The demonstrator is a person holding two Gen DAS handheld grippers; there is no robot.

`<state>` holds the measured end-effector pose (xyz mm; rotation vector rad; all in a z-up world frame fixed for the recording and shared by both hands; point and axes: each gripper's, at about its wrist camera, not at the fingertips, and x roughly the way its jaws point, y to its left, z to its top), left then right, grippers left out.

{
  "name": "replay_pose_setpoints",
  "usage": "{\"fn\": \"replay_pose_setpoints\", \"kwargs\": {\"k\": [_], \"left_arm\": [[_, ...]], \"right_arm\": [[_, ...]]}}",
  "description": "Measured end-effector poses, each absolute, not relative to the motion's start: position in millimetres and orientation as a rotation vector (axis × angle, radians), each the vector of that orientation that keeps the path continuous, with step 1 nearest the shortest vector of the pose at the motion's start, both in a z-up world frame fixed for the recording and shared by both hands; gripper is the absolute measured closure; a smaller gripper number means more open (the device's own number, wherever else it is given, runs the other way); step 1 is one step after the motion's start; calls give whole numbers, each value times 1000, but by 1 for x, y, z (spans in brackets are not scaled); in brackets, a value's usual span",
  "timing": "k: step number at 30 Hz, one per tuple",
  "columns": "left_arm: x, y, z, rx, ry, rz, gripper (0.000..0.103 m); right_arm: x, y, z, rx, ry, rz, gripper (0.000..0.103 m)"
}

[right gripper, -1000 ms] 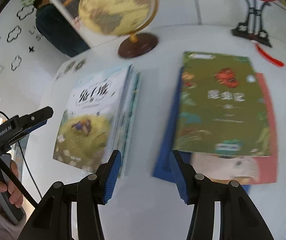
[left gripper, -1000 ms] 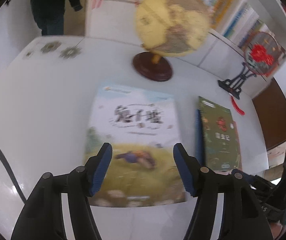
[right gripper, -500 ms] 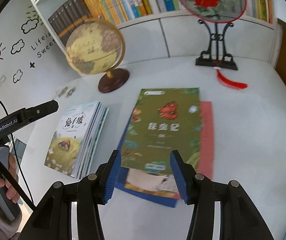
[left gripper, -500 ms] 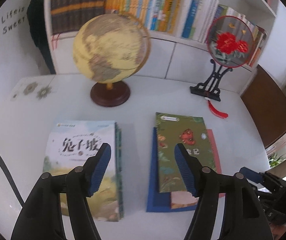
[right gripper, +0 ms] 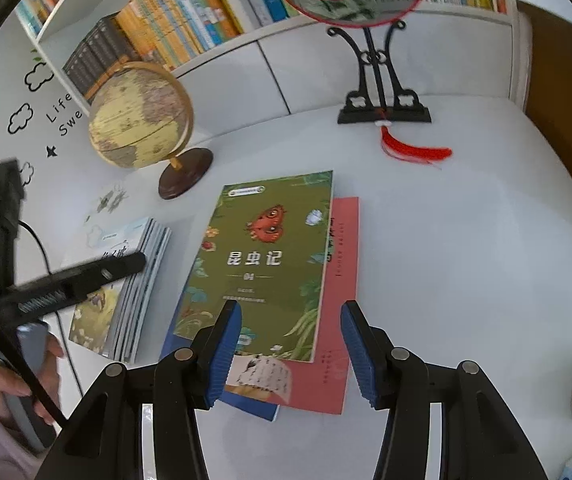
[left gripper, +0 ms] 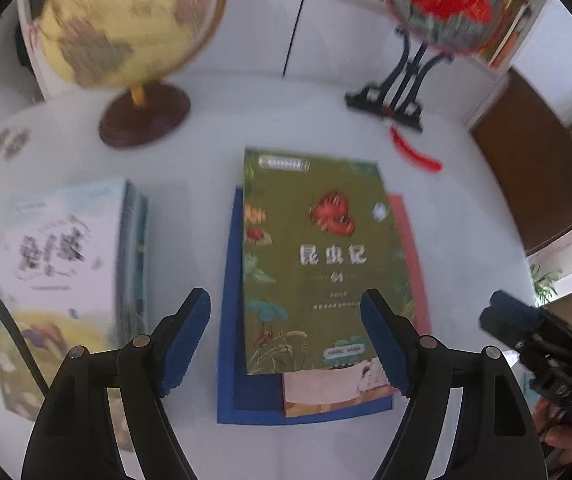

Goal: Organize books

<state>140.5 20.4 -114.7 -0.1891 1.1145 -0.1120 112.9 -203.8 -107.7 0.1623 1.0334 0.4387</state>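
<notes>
The white table (right gripper: pixel 465 240) carries two groups of books, with a globe (right gripper: pixel 140 114) and a red fan on a stand (right gripper: pixel 365 8) behind them. On the left lies a neat stack of books (left gripper: pixel 70 264); beside it, apart, is a loose pile with the green book (left gripper: pixel 317 260) on top, a red book (right gripper: pixel 343 264) and a blue book (left gripper: pixel 232 320) showing under it. A second ago the left view was centred on the neat stack; now it looks at the loose pile. The left gripper (left gripper: pixel 286 340) has just been opening its jaws, and nothing is between them. The right gripper (right gripper: pixel 289 354) is also open and empty, above the near edge of the pile. I judge the green book will be taken next.
</notes>
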Motion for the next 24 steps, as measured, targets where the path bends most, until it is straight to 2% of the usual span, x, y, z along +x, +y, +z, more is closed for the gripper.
{"fn": "replay_pose_setpoints", "kwargs": {"k": [6,12,16,19,24], "left_arm": [[157,19,-156,-229,1224,-123,27],[168,11,-180,-214,1276,-126,27],[168,5,-184,-193,1264,-145,23],[164,-1,-184,-188,1255,-176,20],[149,-9,-184,-160,1262,-189,18]], "right_arm": [[136,-197,-141,173,1078,505,52],[158,-183,-175,125,1128,517,52],[163,-178,-188,120,1154,542,52],[162,-182,-193,184,1147,563,43],[158,-193,-197,330,1181,590,41]]}}
